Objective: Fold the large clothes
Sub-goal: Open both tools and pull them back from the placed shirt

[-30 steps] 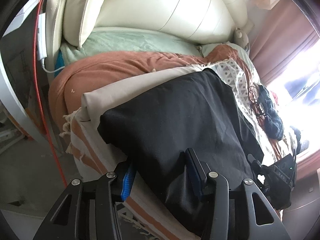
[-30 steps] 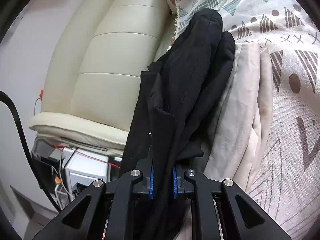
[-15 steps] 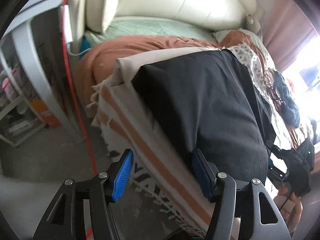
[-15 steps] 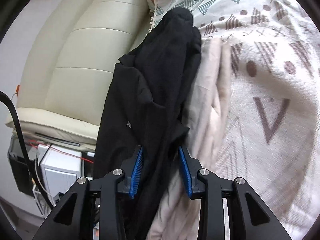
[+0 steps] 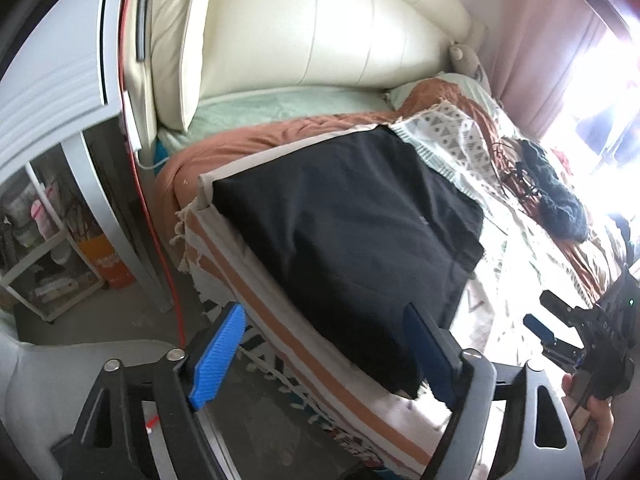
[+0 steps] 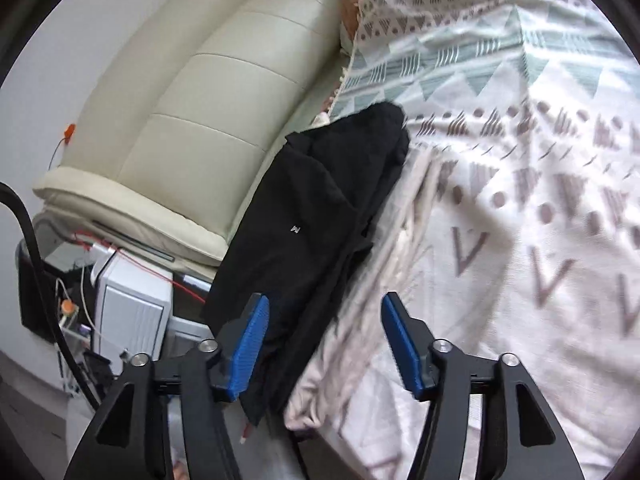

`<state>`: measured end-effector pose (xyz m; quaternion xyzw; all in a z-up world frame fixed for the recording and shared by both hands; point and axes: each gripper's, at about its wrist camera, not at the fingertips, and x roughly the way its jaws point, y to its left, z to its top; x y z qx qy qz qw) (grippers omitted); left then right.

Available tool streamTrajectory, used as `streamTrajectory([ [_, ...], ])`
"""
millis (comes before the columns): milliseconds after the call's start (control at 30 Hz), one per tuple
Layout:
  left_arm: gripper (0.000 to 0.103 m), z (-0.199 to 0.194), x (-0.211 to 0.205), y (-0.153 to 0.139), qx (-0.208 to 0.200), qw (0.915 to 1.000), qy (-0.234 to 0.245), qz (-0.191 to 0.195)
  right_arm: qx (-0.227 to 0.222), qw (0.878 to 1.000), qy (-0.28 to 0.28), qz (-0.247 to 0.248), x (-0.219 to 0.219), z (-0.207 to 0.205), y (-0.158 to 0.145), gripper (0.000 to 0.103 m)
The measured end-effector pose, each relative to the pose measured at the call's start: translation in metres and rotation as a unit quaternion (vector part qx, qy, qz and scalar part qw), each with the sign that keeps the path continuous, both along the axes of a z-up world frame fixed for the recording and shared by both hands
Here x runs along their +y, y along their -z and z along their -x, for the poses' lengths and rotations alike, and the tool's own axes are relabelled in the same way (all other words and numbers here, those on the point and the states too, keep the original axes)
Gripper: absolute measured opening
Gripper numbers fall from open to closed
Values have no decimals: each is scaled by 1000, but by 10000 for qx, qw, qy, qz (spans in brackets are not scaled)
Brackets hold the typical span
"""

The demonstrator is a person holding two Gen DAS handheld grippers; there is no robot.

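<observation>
A folded black garment lies flat on a beige cloth at the edge of the bed. My left gripper hovers above and short of its near edge. The jaws are opening wide, and their blue pads touch nothing. In the right wrist view the same black garment stretches away along the bed's side. My right gripper is drawn back from the garment's near end, jaws opening and gripping nothing. The right gripper also shows at the right edge of the left wrist view, held by a hand.
A patterned blanket and a striped throw cover the bed. A cream padded headboard stands behind. A dark knit item with cords lies further along. White shelving and a red cable stand beside the bed.
Both grippers have let go of the black garment, opened, and pulled back and up. The garment now lies flat on the bed.
</observation>
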<state>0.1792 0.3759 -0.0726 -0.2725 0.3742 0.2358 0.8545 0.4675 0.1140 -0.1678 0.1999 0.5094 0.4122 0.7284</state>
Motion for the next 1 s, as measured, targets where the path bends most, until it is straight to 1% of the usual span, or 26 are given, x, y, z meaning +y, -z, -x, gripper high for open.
streamTrajectory([
  [33, 88, 2, -8, -6, -17, 10000, 1, -76, -34, 10000, 9, -1, -5, 1, -2, 72],
  [133, 93, 5, -25, -19, -57, 9998, 17, -183, -95, 9999, -68, -72, -30, 7, -12, 76],
  [167, 93, 6, -32, -23, -63, 9997, 39, -213, -179, 9997, -108, -97, -41, 11, -19, 79],
  [200, 94, 7, -39, -28, -68, 9996, 72, -251, -256, 9995, -121, -114, -51, 14, -25, 85],
  [233, 95, 8, -50, -34, -85, 9993, 143, -325, -265, 9994, -139, -166, -58, 15, -29, 88],
  [267, 95, 10, -57, -38, -102, 9990, 188, -386, -263, 9992, -142, -269, -75, 20, -37, 90],
  [333, 99, 14, -73, -50, -184, 9982, 252, -518, -495, 9985, -57, -224, -96, 28, -52, 99],
  [367, 99, 16, -80, -54, -223, 9978, 270, -558, -621, 9977, -14, -253, -109, 33, -61, 102],
  [433, 99, 20, -94, -63, -306, 9972, 317, -609, -686, 9970, 57, -350, -134, 39, -75, 103],
  [533, 99, 26, -115, -77, -428, 9960, 428, -660, -902, 9956, 157, -207, -158, 49, -94, 103],
  [733, 100, 43, -154, -104, -761, 9912, 688, -836, -1319, 9911, 166, 13, -187, 75, -127, 103],
  [800, 100, 51, -165, -109, -881, 9896, 761, -846, -1406, 9898, 205, 44, -194, 84, -134, 103],
  [933, 100, 70, -183, -115, -1103, 9855, 828, -990, -1590, 9867, 269, 191, -208, 108, -143, 103],
  [1000, 100, 81, -193, -116, -1177, 9836, 909, -1016, -1728, 9835, 325, 436, -212, 125, -145, 103],
])
